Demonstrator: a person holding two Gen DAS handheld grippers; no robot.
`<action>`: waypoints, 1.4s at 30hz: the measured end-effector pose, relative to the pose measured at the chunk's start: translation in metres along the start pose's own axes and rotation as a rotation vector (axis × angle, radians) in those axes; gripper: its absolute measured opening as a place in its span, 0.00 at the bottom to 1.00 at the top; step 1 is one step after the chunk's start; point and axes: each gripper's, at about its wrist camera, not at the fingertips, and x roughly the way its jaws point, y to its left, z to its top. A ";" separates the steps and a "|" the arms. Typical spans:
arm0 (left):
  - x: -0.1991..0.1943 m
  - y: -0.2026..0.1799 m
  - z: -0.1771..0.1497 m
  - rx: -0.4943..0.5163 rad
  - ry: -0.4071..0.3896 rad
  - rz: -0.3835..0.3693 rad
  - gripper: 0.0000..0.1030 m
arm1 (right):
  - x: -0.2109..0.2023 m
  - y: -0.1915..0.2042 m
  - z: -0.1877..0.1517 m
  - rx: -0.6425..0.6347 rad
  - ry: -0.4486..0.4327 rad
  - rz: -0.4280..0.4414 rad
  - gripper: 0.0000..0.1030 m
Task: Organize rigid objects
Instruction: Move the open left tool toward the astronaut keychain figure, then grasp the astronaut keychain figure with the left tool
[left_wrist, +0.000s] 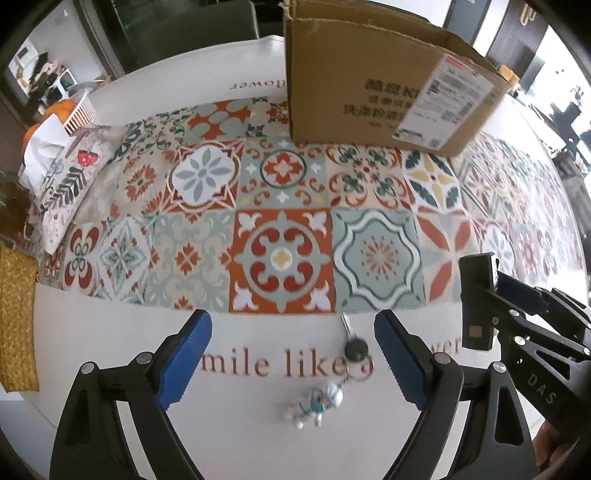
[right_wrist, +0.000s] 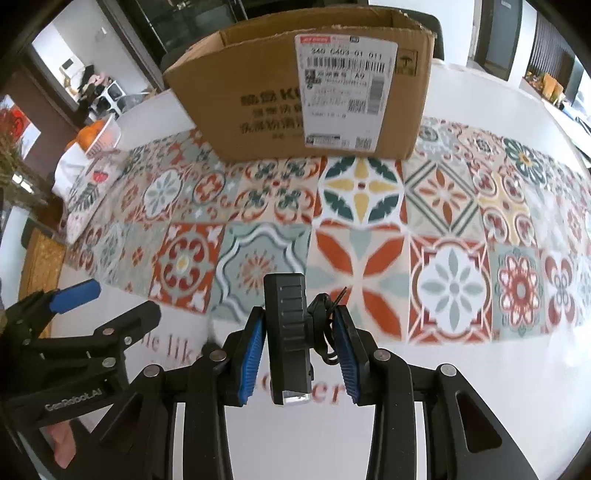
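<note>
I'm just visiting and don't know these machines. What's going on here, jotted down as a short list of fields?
setting: table with a patterned tile cloth
container: open cardboard box at the far side of the cloth
left gripper: open, holding nothing
under left gripper: key with a small figure charm, lying on the white border
right gripper: shut on a black rectangular device, lifted off the table
likely next: device goes to the box, a guess

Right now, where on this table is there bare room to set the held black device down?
The patterned runner lies bare between the cardboard box and the white near edge. Crowded: the key with its keychain under the left gripper, and the far-left cushion.
</note>
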 end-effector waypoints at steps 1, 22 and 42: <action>-0.001 -0.001 -0.004 0.006 0.004 -0.006 0.87 | -0.001 0.001 -0.003 -0.002 0.005 0.002 0.37; 0.021 -0.014 -0.056 0.181 0.117 -0.044 0.76 | 0.014 0.009 -0.070 0.041 0.191 0.038 0.37; 0.052 -0.025 -0.058 0.253 0.134 -0.056 0.41 | 0.029 0.005 -0.078 0.060 0.243 0.020 0.37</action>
